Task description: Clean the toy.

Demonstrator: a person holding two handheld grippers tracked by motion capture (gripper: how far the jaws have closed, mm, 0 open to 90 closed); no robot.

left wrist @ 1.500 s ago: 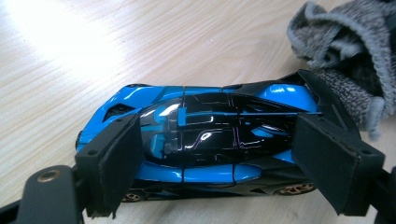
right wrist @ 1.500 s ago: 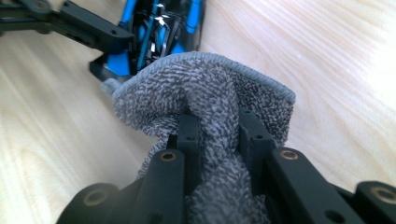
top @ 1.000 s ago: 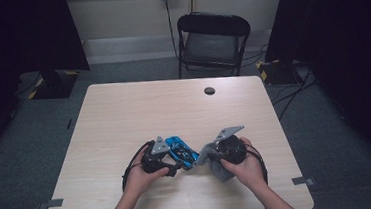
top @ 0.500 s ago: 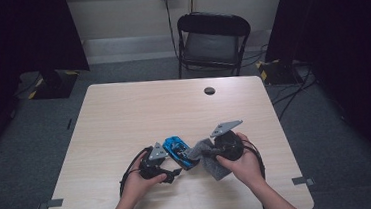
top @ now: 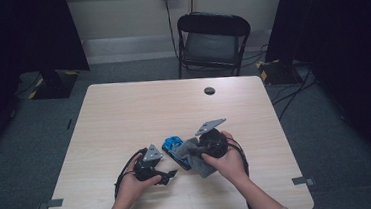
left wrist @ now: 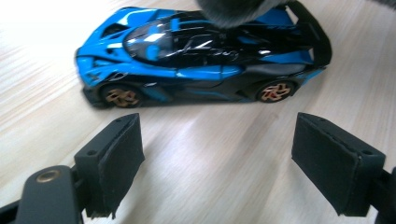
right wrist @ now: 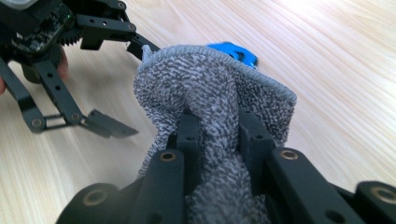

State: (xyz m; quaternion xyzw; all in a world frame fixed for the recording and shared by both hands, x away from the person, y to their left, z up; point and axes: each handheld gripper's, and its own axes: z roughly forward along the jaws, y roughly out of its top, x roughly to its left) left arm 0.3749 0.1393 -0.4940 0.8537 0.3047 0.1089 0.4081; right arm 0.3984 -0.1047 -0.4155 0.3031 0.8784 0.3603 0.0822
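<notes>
A blue and black toy sports car [left wrist: 201, 51] with gold wheels lies on the wooden table [top: 124, 114], side-on in the left gripper view. My left gripper [left wrist: 217, 135] is open just short of it, with bare tabletop between its pads [left wrist: 116, 154]. In the high view the left gripper [top: 171, 175] sits just left of and nearer than the car [top: 173, 146]. My right gripper [right wrist: 217, 126] is shut on a grey knitted cloth [right wrist: 210, 88], which drapes over one end of the car [right wrist: 233, 50]. From above, the cloth [top: 193, 156] covers the car's right part, under the right gripper [top: 202, 152].
A small black round cap [top: 209, 90] sits near the table's far edge. A black folding chair [top: 213, 37] stands beyond the table. Black cables [top: 128, 166] loop from the grippers beside the hands near the front edge.
My left gripper has drawn back from the car toward the front edge. The right gripper with the cloth has shifted slightly left over the car.
</notes>
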